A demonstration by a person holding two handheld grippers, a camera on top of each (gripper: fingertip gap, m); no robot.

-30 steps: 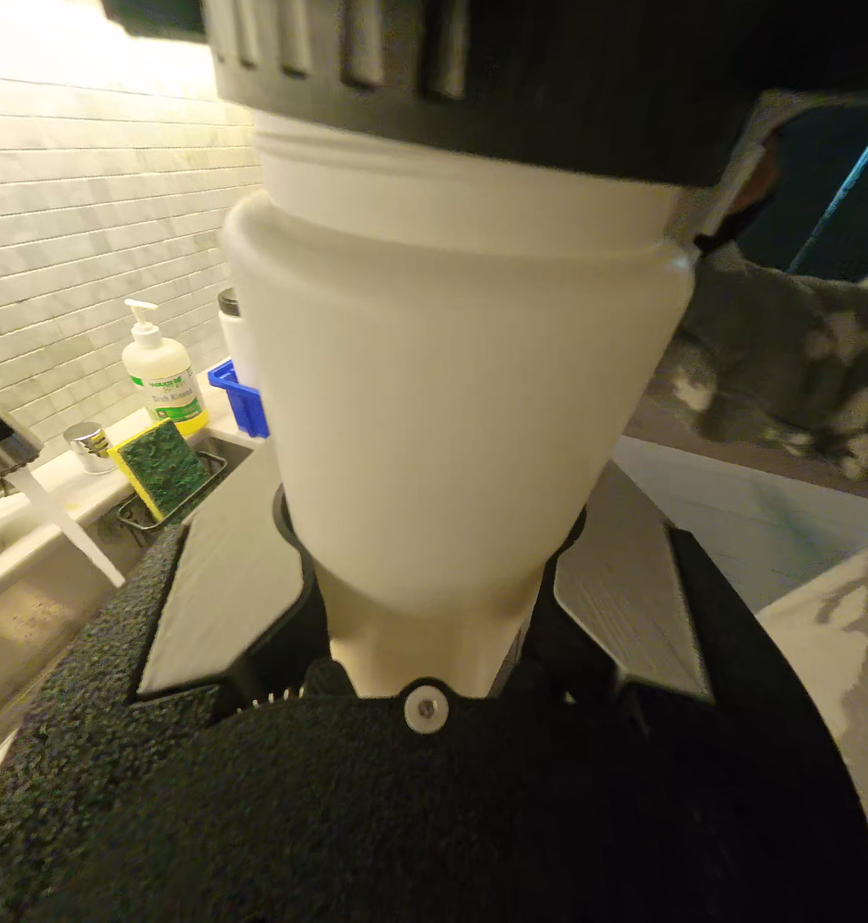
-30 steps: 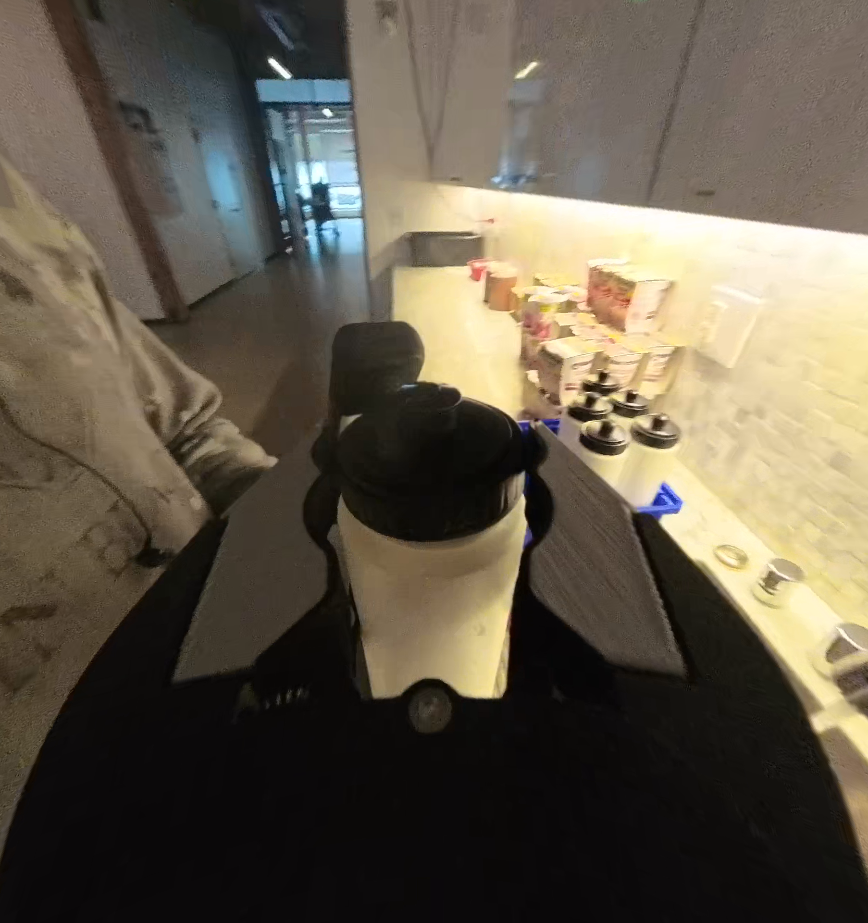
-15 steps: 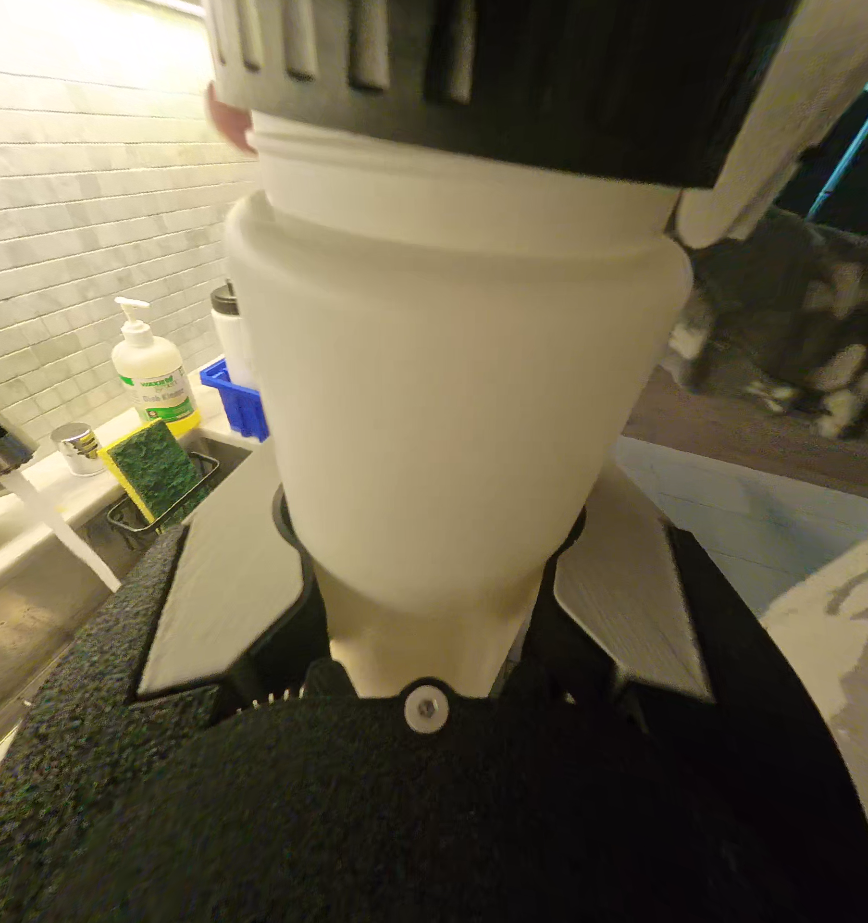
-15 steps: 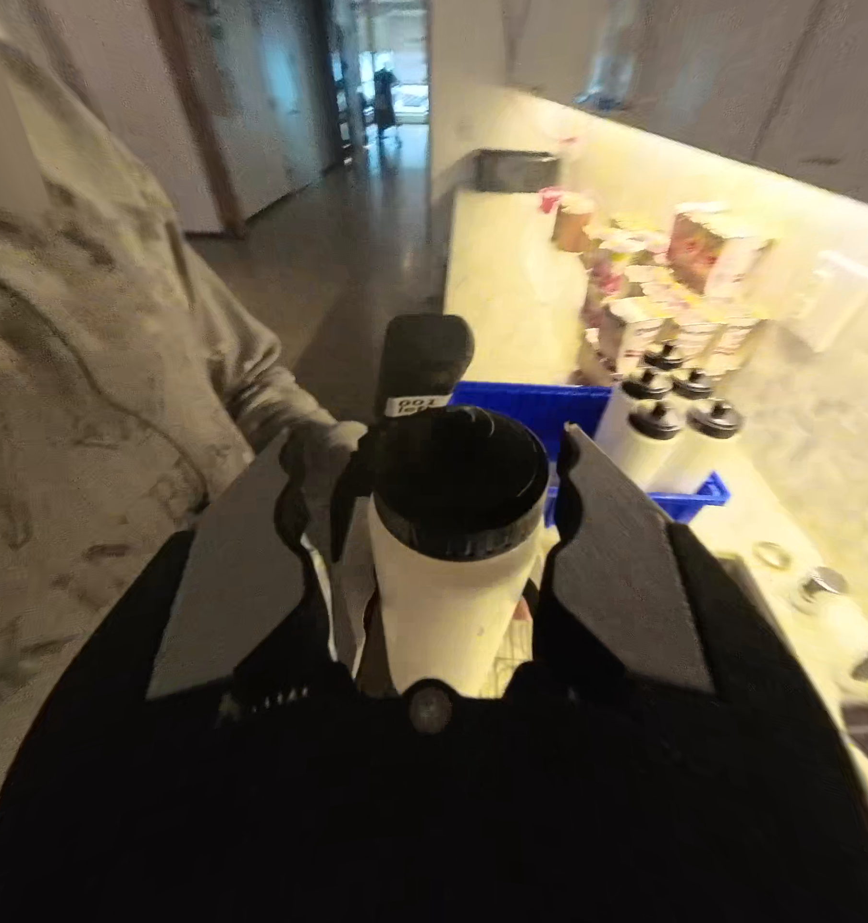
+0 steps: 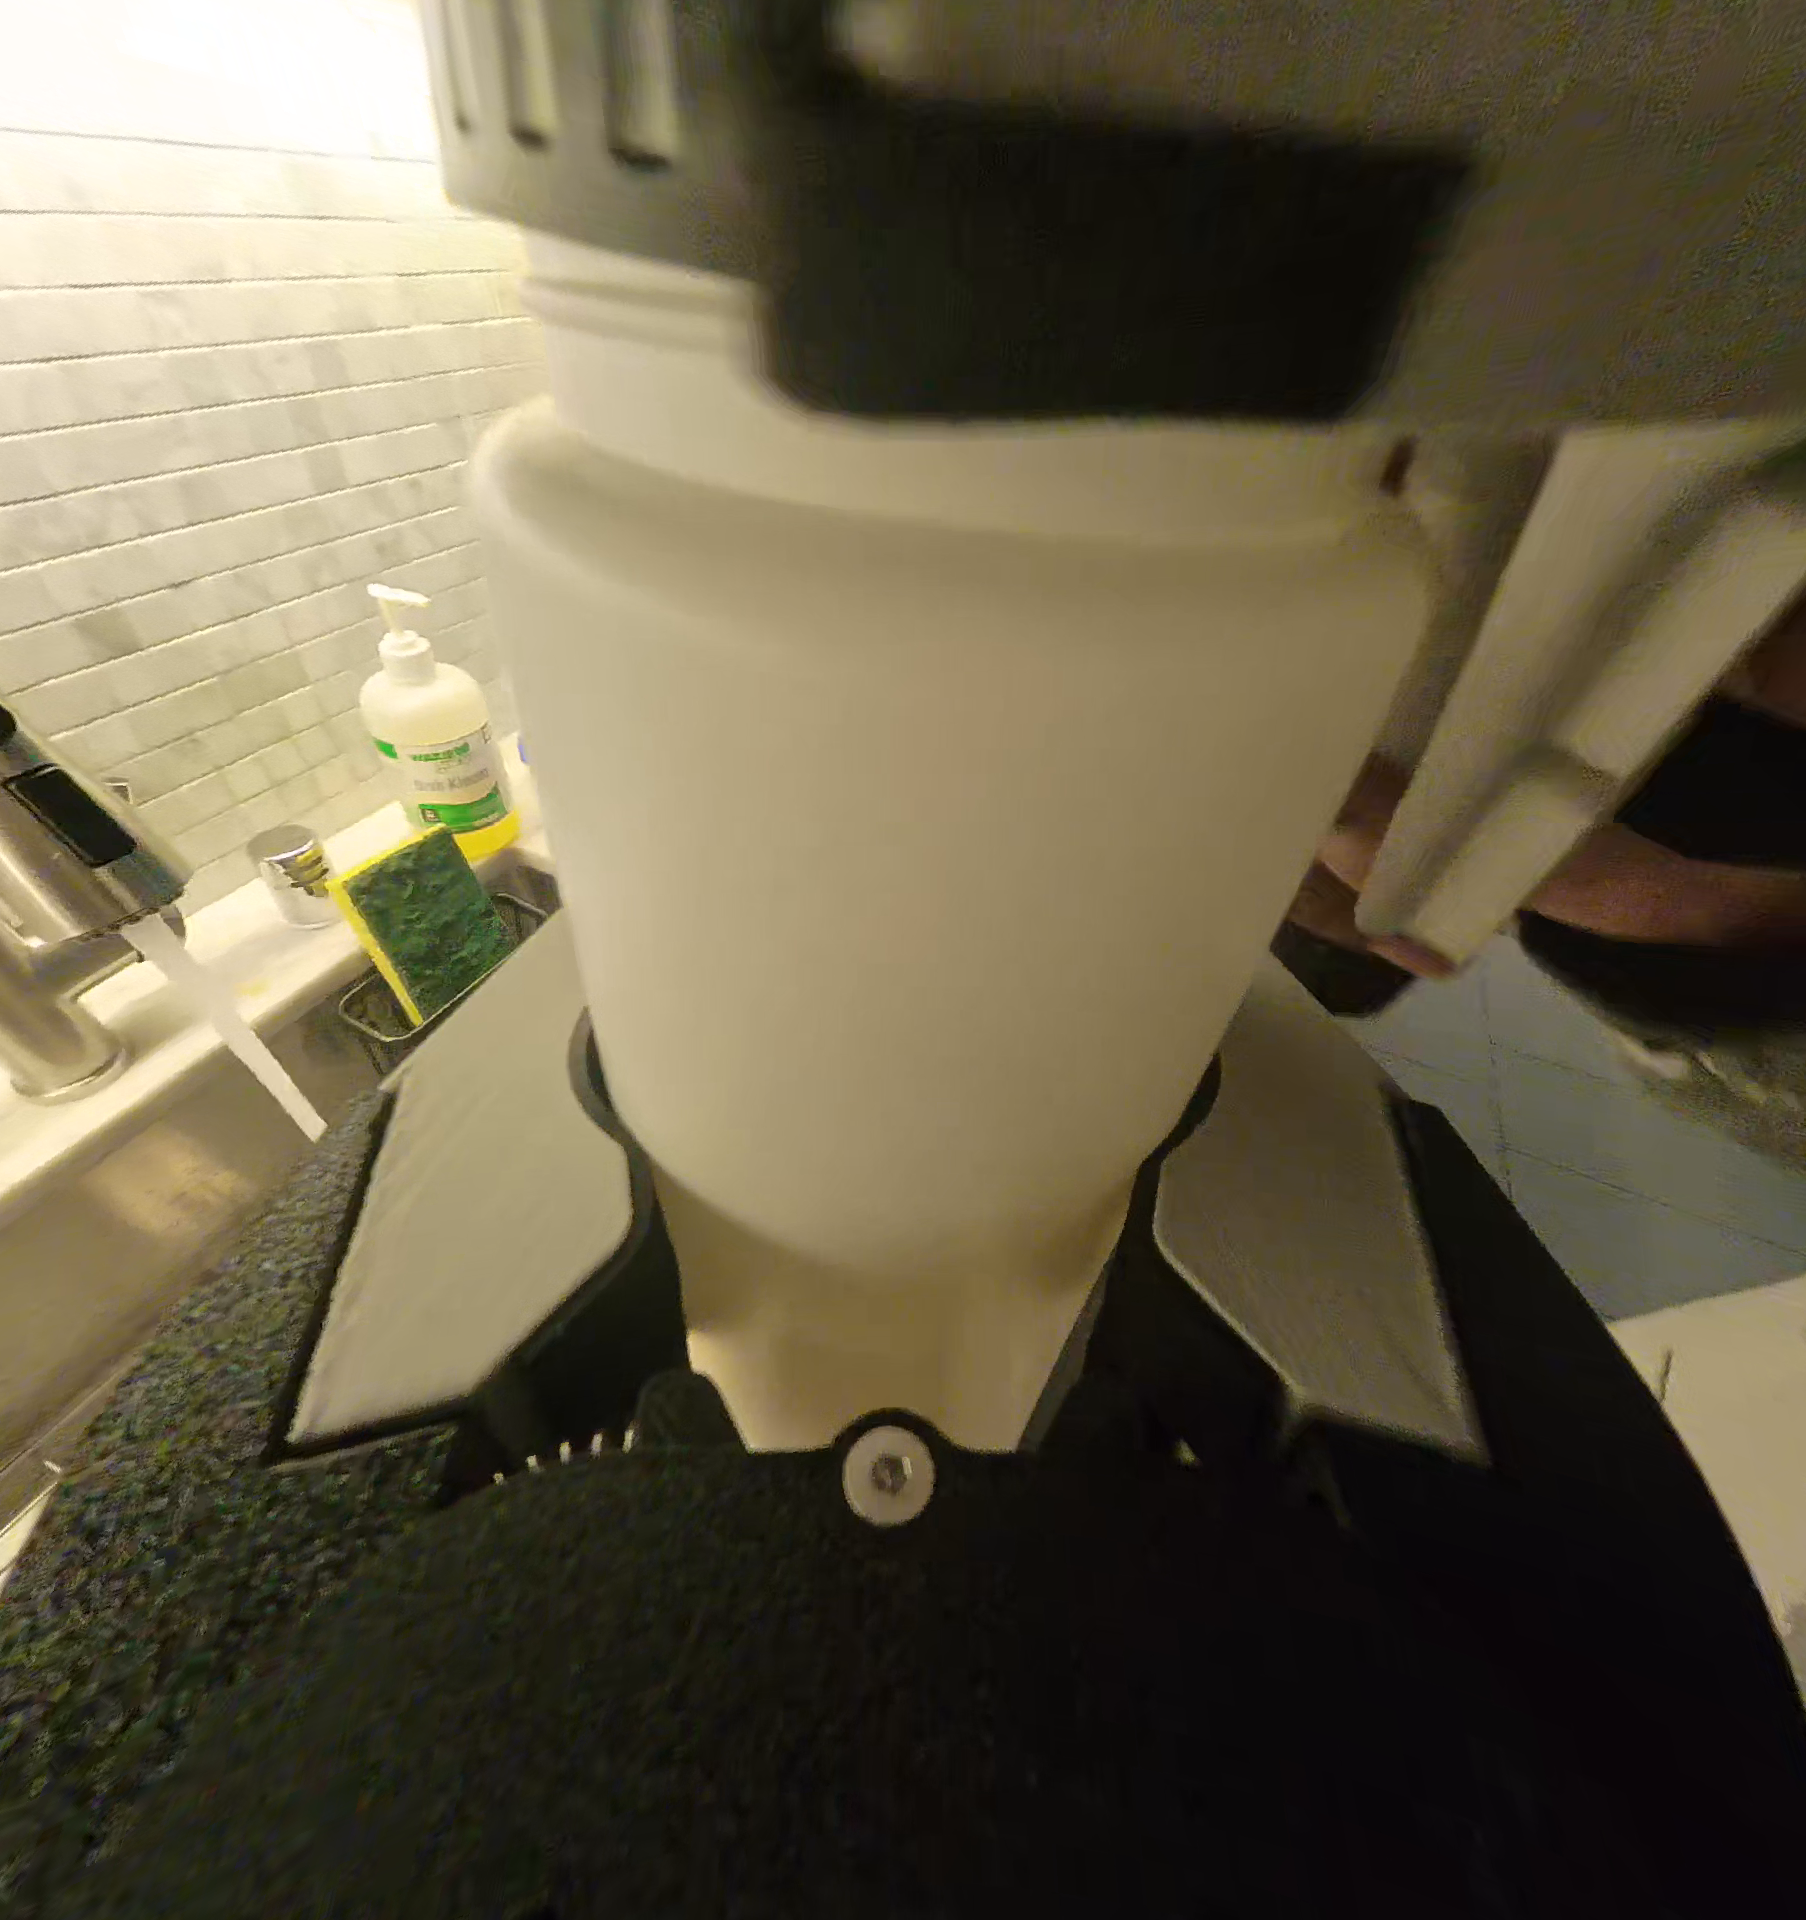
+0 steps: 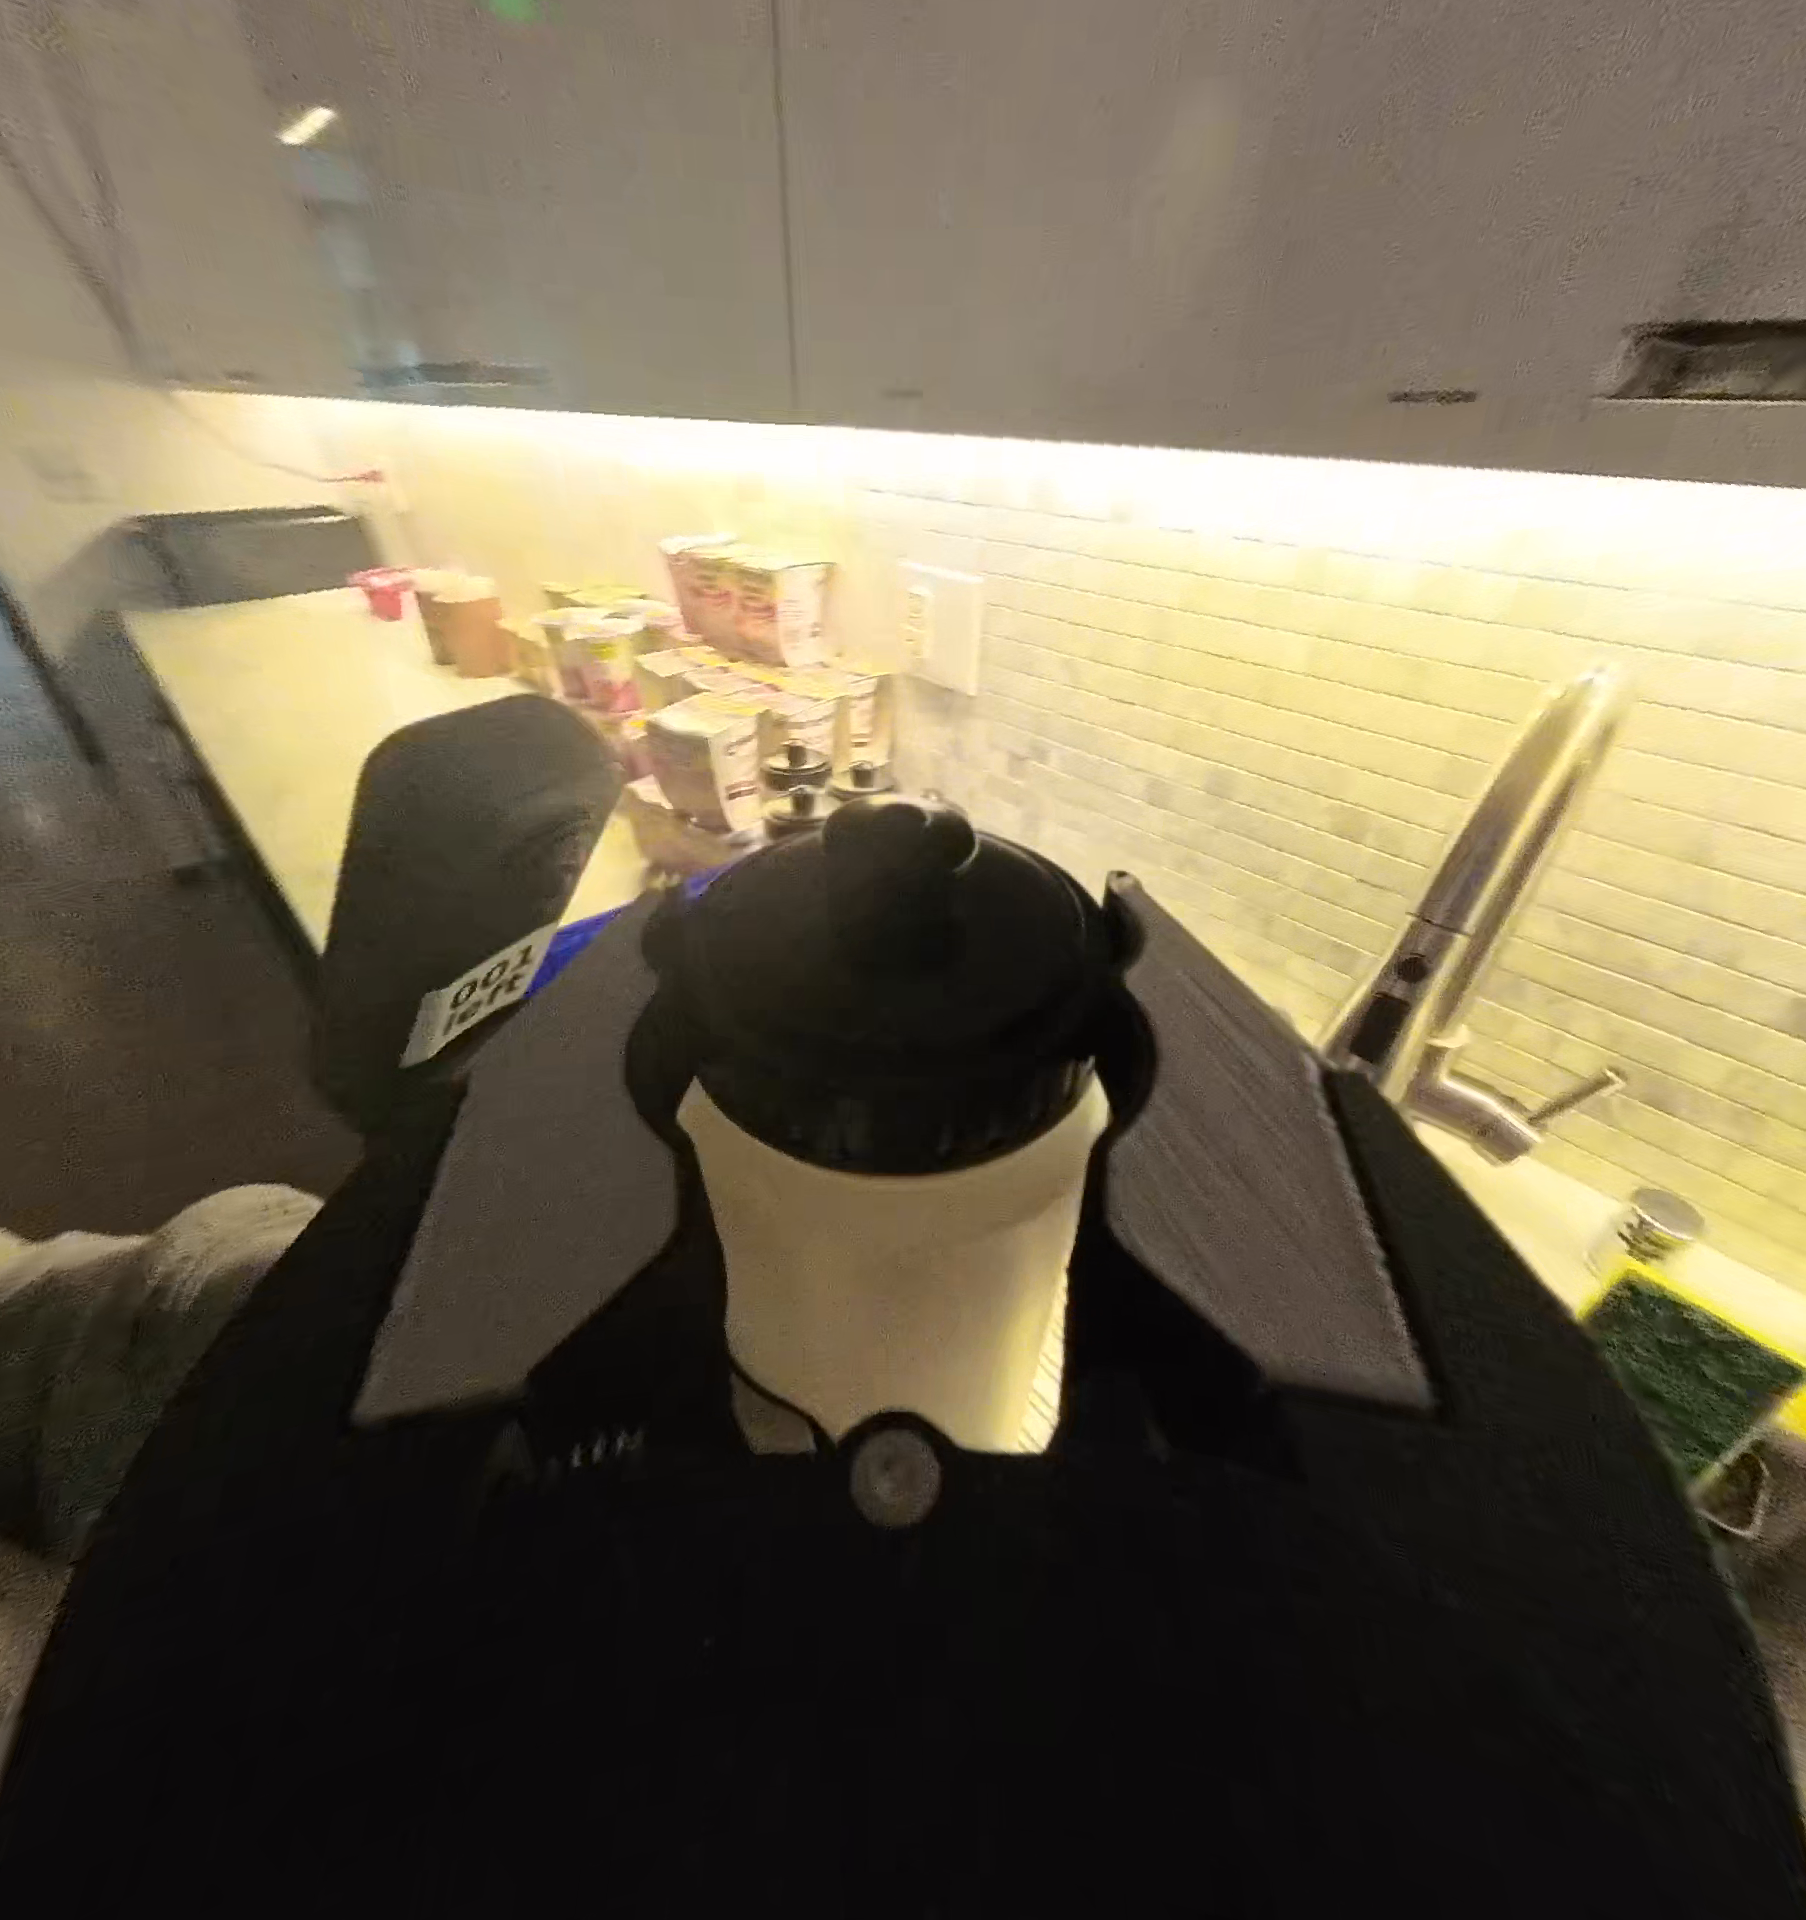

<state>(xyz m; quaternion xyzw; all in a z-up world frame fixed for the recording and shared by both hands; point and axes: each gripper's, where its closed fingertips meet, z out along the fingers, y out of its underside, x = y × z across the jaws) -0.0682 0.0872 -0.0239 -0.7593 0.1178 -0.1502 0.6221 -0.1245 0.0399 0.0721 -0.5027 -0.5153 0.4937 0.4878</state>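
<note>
A white plastic bottle (image 5: 940, 831) with a black ribbed screw cap (image 6: 883, 997) is held in the air above a sink, between two tools. The left hand-held gripper (image 5: 894, 1122) is closed around the bottle's lower body, the bottle sitting in the curved notches of its two fingers. The right hand-held gripper (image 6: 888, 1049) is clamped around the cap, its notches hugging the ribbed rim.

The bottle looks like stiff, smooth plastic, probably light; whether it holds liquid cannot be told. The smooth wall may slip, so the ribbed cap and the shoulder under it seem the surest places to hold.

Beside the bottle, a steel tap (image 5: 42, 883) is running a thin stream of water into the sink. On the pale stone bench (image 5: 244, 935) behind it stand a pump soap bottle (image 5: 431, 738) and a green and yellow sponge (image 5: 426, 920) in a wire rack. A pale tiled wall (image 6: 1294, 727) runs behind, lit from under grey cupboards. Farther along the bench are more capped bottles (image 6: 811, 774) and stacked food cartons (image 6: 733, 665).
</note>
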